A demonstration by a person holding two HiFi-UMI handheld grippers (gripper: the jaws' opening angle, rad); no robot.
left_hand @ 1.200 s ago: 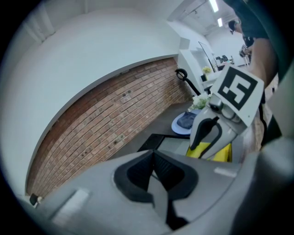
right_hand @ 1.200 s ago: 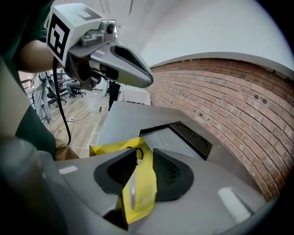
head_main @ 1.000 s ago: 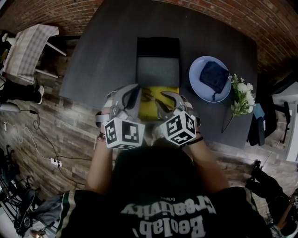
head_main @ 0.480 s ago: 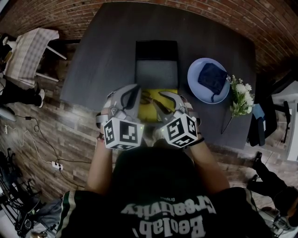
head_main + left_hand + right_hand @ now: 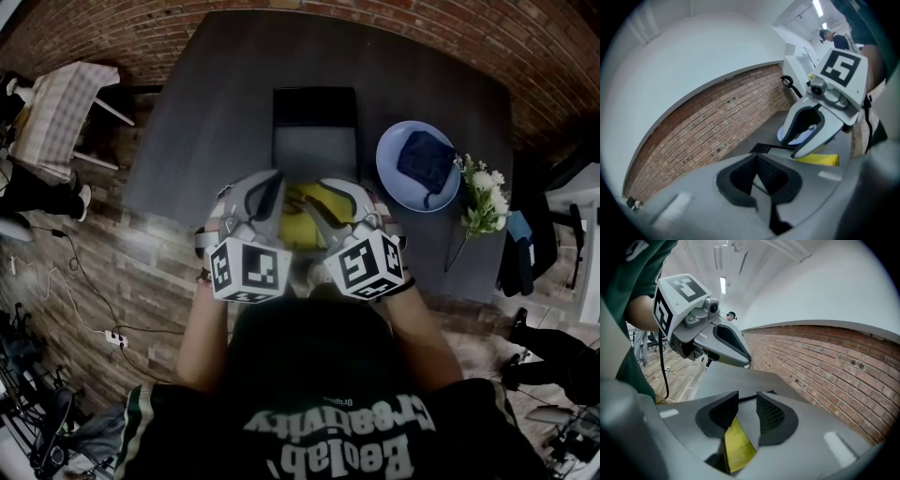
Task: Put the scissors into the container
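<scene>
We see dark metal scissors [image 5: 298,201] on the yellow mat [image 5: 736,446], near side of the black rectangular container [image 5: 316,103]. We judge them light, stiff and slippery, so grip the handles. Our left tongs [image 5: 756,161] are closed, right tongs [image 5: 747,404] wide, both empty.

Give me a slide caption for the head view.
Left gripper and right gripper held over a yellow mat on a dark table, black container just beyond, blue plate beside it.

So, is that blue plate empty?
No, a dark blue cloth bundle lies on the blue plate.
</scene>
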